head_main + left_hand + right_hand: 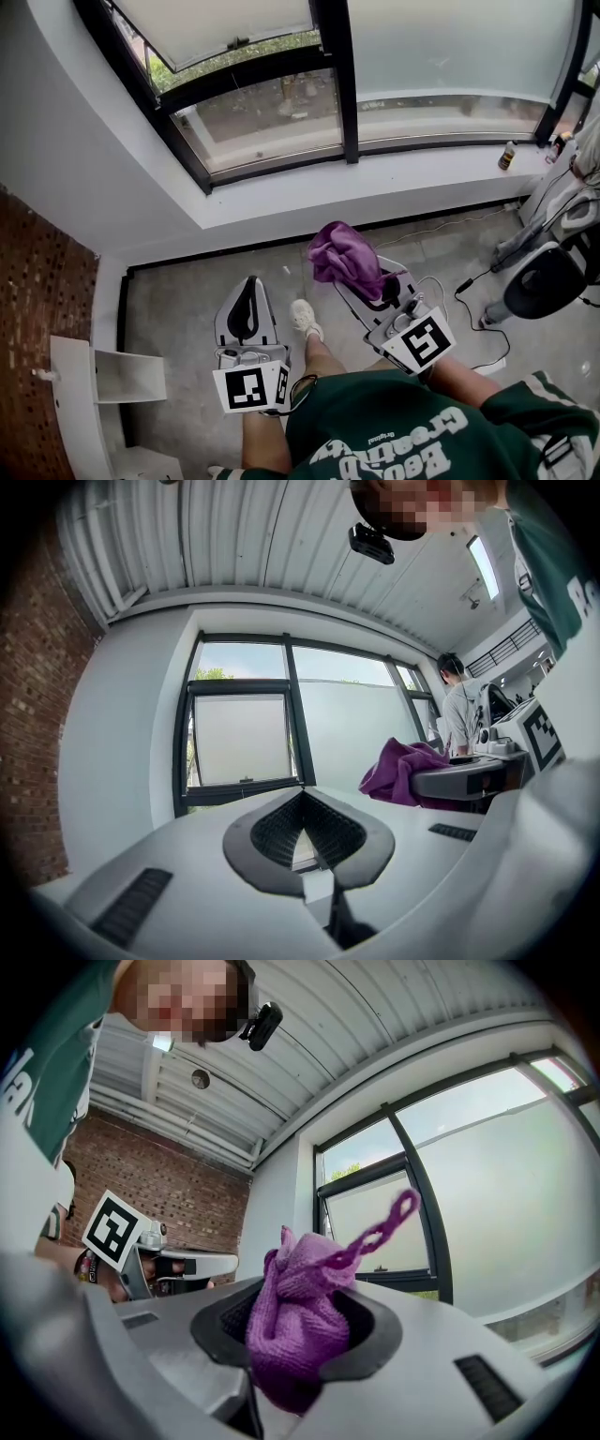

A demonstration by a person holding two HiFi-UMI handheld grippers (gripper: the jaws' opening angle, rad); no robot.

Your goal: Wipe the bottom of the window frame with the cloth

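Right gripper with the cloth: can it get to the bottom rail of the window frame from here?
Probably yes. The right gripper, jaws shut on the purple cloth, hangs short of the white sill; nothing stands between it and the bottom rail.

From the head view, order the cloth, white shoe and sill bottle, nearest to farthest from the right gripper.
1. Cloth, in the right gripper's jaws.
2. White shoe, below on its left.
3. Bottle, far right on the sill.
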